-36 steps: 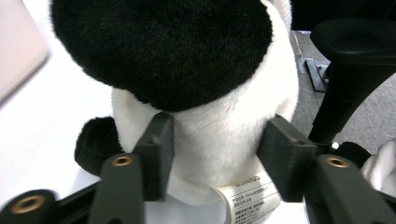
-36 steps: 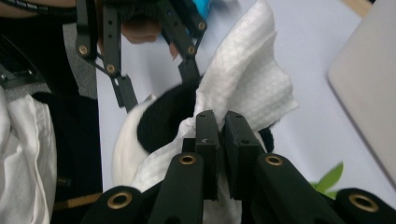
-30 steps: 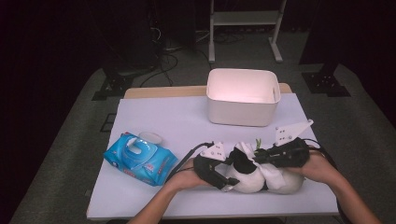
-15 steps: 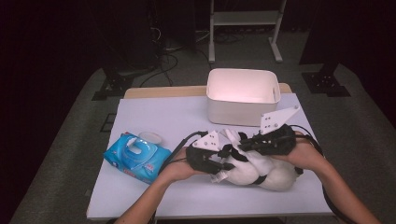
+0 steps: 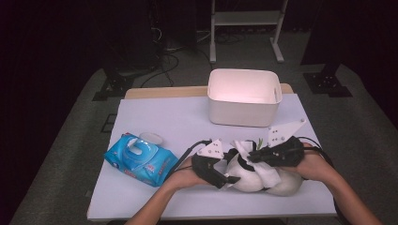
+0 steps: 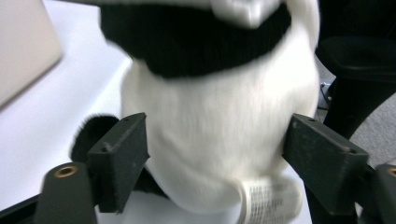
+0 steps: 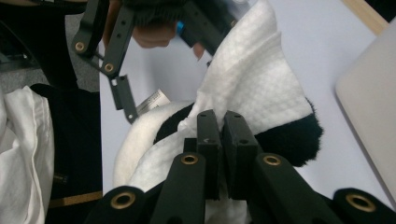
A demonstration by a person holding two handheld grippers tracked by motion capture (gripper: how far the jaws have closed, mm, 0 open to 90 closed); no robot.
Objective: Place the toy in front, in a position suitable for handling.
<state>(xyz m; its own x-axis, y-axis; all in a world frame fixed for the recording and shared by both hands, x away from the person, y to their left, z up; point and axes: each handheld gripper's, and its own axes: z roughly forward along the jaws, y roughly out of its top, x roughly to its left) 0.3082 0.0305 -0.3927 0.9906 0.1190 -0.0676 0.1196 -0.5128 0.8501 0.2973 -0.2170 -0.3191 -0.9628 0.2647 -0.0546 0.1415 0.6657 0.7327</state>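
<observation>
A white and black plush toy point(image 5: 248, 176) lies at the table's near right. My left gripper point(image 5: 227, 178) comes at it from the left. In the left gripper view its jaws have just been opening and stand wide, one on each side of the toy's white body point(image 6: 219, 116), with no visible squeeze. My right gripper point(image 5: 256, 157) reaches over the toy from the right. It is shut on a white wet wipe point(image 7: 252, 79), whose corner is pinched between the two pads point(image 7: 208, 130). The wipe drapes over the toy's black patch point(image 7: 289, 135).
A blue pack of wipes point(image 5: 141, 159) lies at the near left with a small pale disc point(image 5: 151, 137) behind it. A white bin point(image 5: 244, 96) stands at the far edge of the pale table point(image 5: 164, 122). Dark floor, cables and a stand lie beyond.
Both hands and the toy moved left and away half a second ago, then came back toward the right. The left jaws now stand wider around the toy.
</observation>
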